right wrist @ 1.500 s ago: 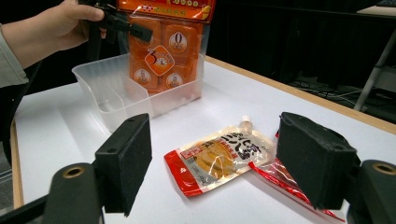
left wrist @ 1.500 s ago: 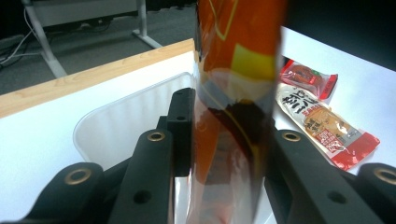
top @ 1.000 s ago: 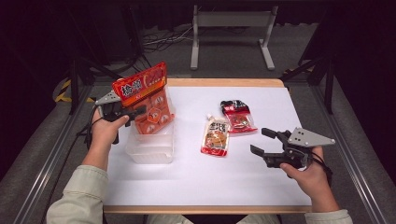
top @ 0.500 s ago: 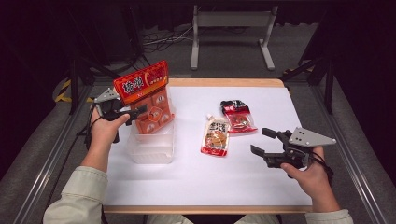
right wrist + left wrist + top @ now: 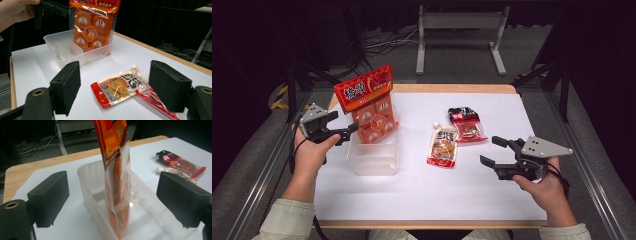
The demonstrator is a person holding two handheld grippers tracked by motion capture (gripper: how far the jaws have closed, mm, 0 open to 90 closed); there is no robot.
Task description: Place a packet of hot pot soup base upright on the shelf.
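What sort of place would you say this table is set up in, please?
Probably a lab or recording workspace, not a kitchen: a white-topped table with metal rails alongside, cables on the grey floor, dark surroundings, and hand-held grippers working with food packets.

A white sheet covers the wooden worktop (image 5: 422,89), leaving a bare strip along its far edge. Grey carpeted floor (image 5: 452,60) surrounds it, dark beyond. A grey metal stand (image 5: 460,22) sits behind, cables (image 5: 384,42) trailing beside; aluminium rails (image 5: 259,175) flank it.
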